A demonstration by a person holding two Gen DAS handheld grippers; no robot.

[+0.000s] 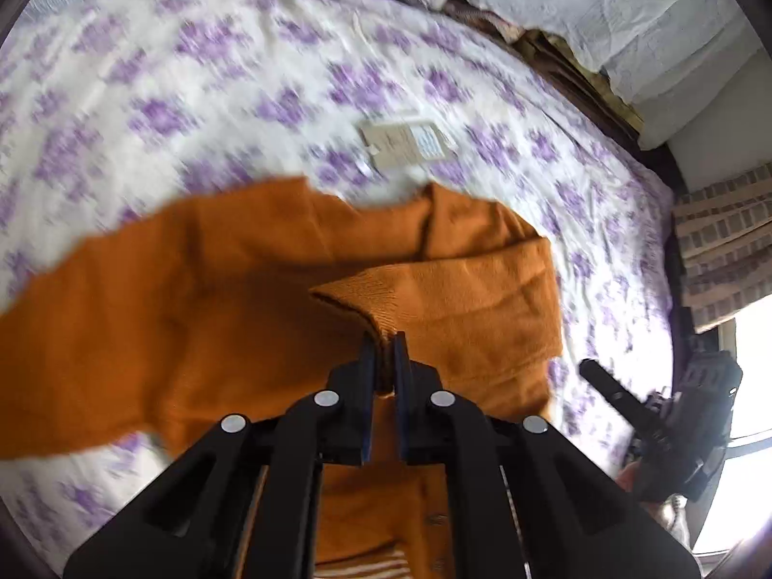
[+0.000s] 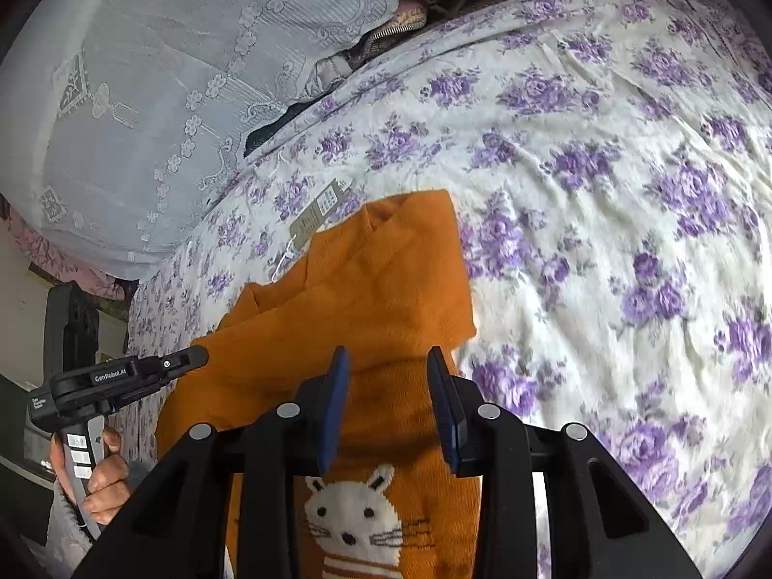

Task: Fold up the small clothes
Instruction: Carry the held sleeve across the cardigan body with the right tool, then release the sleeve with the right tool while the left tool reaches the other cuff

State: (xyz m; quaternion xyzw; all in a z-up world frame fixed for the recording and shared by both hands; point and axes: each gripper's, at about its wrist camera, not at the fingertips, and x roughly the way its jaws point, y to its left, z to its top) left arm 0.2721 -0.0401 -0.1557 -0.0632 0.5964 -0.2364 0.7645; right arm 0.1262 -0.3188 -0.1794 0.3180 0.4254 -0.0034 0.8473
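Observation:
An orange knit child's sweater (image 1: 202, 299) lies on a bed with a white and purple floral sheet (image 1: 193, 72). My left gripper (image 1: 385, 340) is shut on a ribbed cuff of the sweater (image 1: 359, 292) and holds it lifted above the body. In the right wrist view the sweater (image 2: 381, 289) shows a white rabbit face (image 2: 354, 514) on its front. My right gripper (image 2: 388, 362) is open and empty, just above the sweater's front. The left gripper also shows in the right wrist view (image 2: 195, 354), at the sweater's left edge.
A paper hang tag (image 1: 405, 142) lies on the sheet beyond the sweater; it also shows in the right wrist view (image 2: 318, 212). A lace-covered pillow (image 2: 144, 96) sits at the bed's head. The right gripper's body (image 1: 675, 415) is at the bed's right edge.

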